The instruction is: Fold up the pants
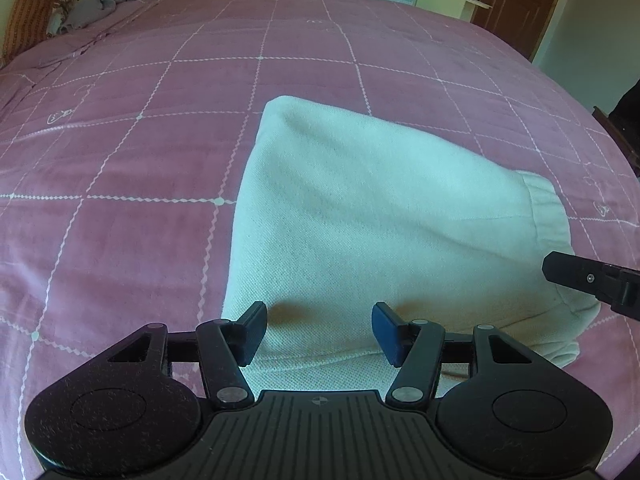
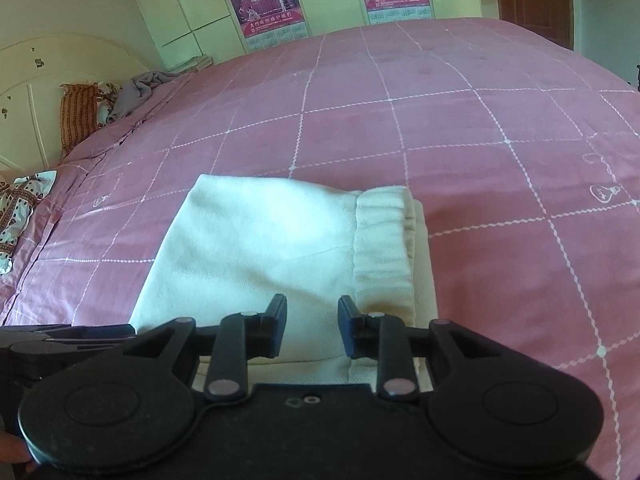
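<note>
White pants [image 1: 360,216] lie folded into a compact block on the pink checked bedspread [image 1: 120,160]; the ribbed waistband [image 2: 384,248] sits on the block's right side. My left gripper [image 1: 319,330] is open and empty, its fingers just above the near edge of the pants. My right gripper [image 2: 313,328] is open and empty over the near edge, by the waistband. A right gripper finger [image 1: 576,276] shows at the right edge of the left wrist view. The left gripper's body [image 2: 60,340] shows at the left of the right wrist view.
A striped orange pillow [image 2: 80,116] and a grey crumpled cloth [image 2: 140,88] lie at the bed's head. A patterned cloth [image 2: 20,208] is at the left edge. A cream headboard [image 2: 48,64], wall posters [image 2: 264,0] and a brown door [image 1: 524,4] stand beyond.
</note>
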`<state>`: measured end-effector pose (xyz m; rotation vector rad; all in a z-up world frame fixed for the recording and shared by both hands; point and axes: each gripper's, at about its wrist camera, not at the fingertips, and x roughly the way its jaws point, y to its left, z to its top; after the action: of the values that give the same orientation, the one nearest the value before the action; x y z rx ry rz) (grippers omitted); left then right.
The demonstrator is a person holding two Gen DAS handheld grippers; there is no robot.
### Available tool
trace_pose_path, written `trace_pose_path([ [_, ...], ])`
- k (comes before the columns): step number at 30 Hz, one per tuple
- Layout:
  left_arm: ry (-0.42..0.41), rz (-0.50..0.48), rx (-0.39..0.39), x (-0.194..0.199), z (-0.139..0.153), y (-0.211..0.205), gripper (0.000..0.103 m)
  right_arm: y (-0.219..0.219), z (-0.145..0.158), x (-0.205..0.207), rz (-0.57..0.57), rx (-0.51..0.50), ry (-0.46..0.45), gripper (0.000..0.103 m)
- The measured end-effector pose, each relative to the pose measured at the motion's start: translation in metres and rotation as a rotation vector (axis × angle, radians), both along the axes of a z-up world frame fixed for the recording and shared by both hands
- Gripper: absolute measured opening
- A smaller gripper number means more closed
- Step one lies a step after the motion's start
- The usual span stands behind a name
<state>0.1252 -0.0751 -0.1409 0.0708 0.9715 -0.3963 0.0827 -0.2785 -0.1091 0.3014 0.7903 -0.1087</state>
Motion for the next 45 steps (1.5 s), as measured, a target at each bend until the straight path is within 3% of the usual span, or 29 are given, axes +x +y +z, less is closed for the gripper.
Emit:
trace_pose_path([
  [2, -0.008, -0.003, -0.001, 0.006, 0.004, -0.001, 0.058, 0.002, 0.0, 0.002, 0.0, -0.01, -0.005, 0.039],
  [14, -0.039, -0.063, 0.051, 0.047, -0.006, -0.037, 0.058, -0.006, -0.004, 0.046, -0.004, -0.096, -0.023, 0.037],
  [19, -0.023, -0.076, 0.073, 0.064, -0.019, -0.053, 0.059, -0.017, -0.024, 0.068, -0.021, -0.153, 0.029, 0.033],
  [24, -0.017, -0.087, 0.073, 0.068, -0.023, -0.063, 0.071, -0.025, -0.037, 0.072, -0.027, -0.136, 0.05, 0.035],
  [40, -0.031, -0.08, 0.09, 0.017, -0.008, -0.044, 0.072, -0.018, -0.013, 0.014, -0.053, -0.084, 0.008, 0.039],
  [45, -0.022, -0.069, 0.092, 0.0, -0.007, -0.035, 0.072, -0.013, -0.013, -0.005, -0.065, -0.1, 0.019, 0.046],
])
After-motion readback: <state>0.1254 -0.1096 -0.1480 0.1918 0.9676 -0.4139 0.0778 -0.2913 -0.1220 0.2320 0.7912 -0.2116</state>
